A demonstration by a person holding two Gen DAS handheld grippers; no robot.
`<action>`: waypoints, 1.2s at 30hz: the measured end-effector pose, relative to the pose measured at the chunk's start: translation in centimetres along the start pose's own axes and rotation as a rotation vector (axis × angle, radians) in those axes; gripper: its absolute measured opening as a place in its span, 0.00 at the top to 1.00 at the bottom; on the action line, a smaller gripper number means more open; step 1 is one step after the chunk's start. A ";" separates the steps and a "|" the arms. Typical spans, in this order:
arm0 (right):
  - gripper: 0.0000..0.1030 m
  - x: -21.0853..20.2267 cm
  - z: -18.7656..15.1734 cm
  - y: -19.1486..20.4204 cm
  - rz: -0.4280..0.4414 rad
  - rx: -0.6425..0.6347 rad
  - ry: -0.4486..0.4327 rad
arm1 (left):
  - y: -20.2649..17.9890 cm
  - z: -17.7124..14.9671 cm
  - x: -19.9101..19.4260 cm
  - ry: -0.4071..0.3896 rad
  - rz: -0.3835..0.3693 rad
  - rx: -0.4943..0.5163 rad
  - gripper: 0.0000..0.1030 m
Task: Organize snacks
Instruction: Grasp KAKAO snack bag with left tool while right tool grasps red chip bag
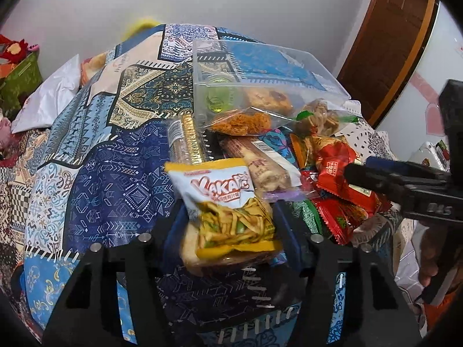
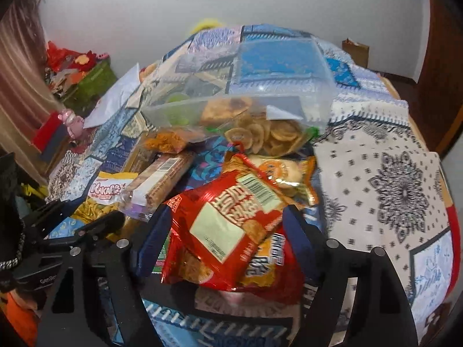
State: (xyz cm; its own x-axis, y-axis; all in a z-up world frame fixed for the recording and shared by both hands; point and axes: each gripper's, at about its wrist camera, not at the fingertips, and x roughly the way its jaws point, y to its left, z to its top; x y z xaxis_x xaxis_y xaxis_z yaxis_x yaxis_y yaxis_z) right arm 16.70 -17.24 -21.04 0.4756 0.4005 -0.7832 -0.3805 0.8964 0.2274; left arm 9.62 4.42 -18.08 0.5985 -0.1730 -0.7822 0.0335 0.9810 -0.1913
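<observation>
A clear plastic box (image 1: 260, 66) lies tilted on the patterned bedspread with snacks spilling from it; it also shows in the right wrist view (image 2: 283, 66). My left gripper (image 1: 231, 217) is shut on a white and yellow Kakafei snack packet (image 1: 225, 202), also seen from the right wrist (image 2: 107, 193). My right gripper (image 2: 225, 225) is shut on a red snack packet (image 2: 225, 225) and reaches in from the right in the left wrist view (image 1: 405, 185). A long biscuit pack (image 1: 266, 167) lies between them (image 2: 162, 179).
Loose packets pile up in front of the box: orange fried snacks (image 1: 240, 121), banana chips (image 2: 269, 138), red packets (image 1: 338, 173). A white pillow (image 1: 49, 98) lies at the left. A green box (image 2: 89, 81) with toys stands by the wall. A wooden door (image 1: 390, 43) is at the right.
</observation>
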 end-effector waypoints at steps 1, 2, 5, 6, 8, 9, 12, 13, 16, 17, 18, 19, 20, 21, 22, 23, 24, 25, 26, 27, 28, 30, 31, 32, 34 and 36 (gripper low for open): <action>0.22 0.3 0.1 0.2 -0.007 0.002 -0.002 | 0.3 0.0 -0.1 -0.003 -0.009 -0.012 0.46; 0.17 0.4 0.2 0.3 -0.011 0.003 -0.005 | 0.4 0.0 -0.2 -0.005 -0.013 -0.019 0.47; 0.15 0.9 0.7 0.6 -0.018 0.015 -0.012 | 0.5 0.0 -0.2 -0.012 -0.020 -0.027 0.49; 0.15 1.1 1.0 0.6 -0.024 0.017 -0.009 | 0.5 -0.1 -0.2 -0.015 -0.019 -0.024 0.49; 0.15 1.2 1.1 0.5 -0.028 0.023 -0.013 | 0.4 -0.1 -0.3 -0.022 -0.018 -0.022 0.50; 0.15 1.3 1.1 0.4 -0.030 0.025 -0.011 | 0.4 -0.2 -0.4 -0.024 -0.019 -0.022 0.50; 0.17 1.1 1.0 0.0 -0.033 0.028 -0.018 | 0.6 -0.2 -0.6 -0.033 -0.018 -0.025 0.52; 0.18 0.9 0.9 -0.2 -0.034 0.031 -0.017 | 0.6 -0.2 -0.8 -0.037 -0.016 -0.023 0.52; 0.19 0.0 0.6 -1.0 -0.033 0.057 -0.010 | 0.7 -0.3 -1.2 -0.051 -0.008 -0.009 0.55; 0.19 -0.3 0.4 -1.3 -0.033 0.076 -0.009 | 0.7 -0.3 -1.3 -0.053 -0.010 -0.005 0.55; 0.18 -0.7 0.1 -1.7 -0.034 0.097 -0.012 | 0.7 -0.4 -1.3 -0.053 -0.011 -0.003 0.55; 0.18 -1.1 -0.2 -2.0 -0.030 0.110 -0.013 | 0.8 -0.4 -1.3 -0.053 -0.011 -0.003 0.55; 0.18 -1.5 -0.5 -2.2 -0.023 0.118 -0.009 | 0.8 -0.5 -1.2 -0.053 -0.012 -0.003 0.55; 0.18 -1.6 -0.6 -2.2 -0.017 0.122 -0.008 | 0.7 -0.5 -1.2 -0.052 -0.014 -0.001 0.55; 0.18 -1.7 -0.7 -2.2 -0.003 0.130 -0.003 | 0.6 -0.5 -1.1 -0.052 -0.013 0.003 0.55; 0.18 -1.7 -0.7 -2.1 0.015 0.133 0.004 | 0.6 -0.5 -1.0 -0.052 -0.010 0.005 0.55; 0.18 -1.4 -0.6 -1.9 0.034 0.131 0.016 | 0.5 -0.4 -0.9 -0.051 -0.008 0.005 0.54; 0.18 -1.0 -0.5 -1.6 0.040 0.126 0.025 | 0.5 -0.3 -0.7 -0.047 -0.009 0.004 0.54; 0.18 -0.6 -0.3 -1.2 0.036 0.120 0.030 | 0.5 -0.3 -0.6 -0.044 -0.009 0.002 0.53; 0.18 -0.2 -0.1 -0.9 0.035 0.112 0.035 | 0.4 -0.3 -0.4 -0.040 -0.009 -0.002 0.52; 0.18 0.4 0.1 -0.5 0.037 0.108 0.039 | 0.5 -0.3 -0.3 -0.036 -0.011 -0.005 0.52; 0.16 1.3 0.4 0.0 0.031 0.101 0.043 | 0.5 -0.3 -0.3 -0.036 -0.009 -0.008 0.50; 0.16 1.7 0.6 0.2 0.031 0.103 0.046 | 0.5 -0.3 -0.2 -0.035 -0.011 -0.008 0.49; 0.16 1.9 0.8 0.2 0.032 0.106 0.043 | 0.5 -0.3 -0.2 -0.033 -0.014 -0.009 0.48; 0.18 2.2 1.2 0.3 0.029 0.113 0.033 | 0.6 -0.2 -0.2 -0.030 -0.025 -0.017 0.47; 0.20 2.5 1.5 0.2 0.032 0.111 0.032 | 0.6 -0.2 -0.2 -0.028 -0.031 -0.020 0.44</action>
State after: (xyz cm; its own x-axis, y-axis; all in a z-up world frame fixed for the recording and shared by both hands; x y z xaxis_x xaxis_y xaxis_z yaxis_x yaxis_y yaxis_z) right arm 19.01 -15.78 -22.10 0.4388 0.4243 -0.7921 -0.3036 0.8997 0.3137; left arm 9.39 5.00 -18.13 0.6198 -0.2009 -0.7586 0.0370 0.9731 -0.2274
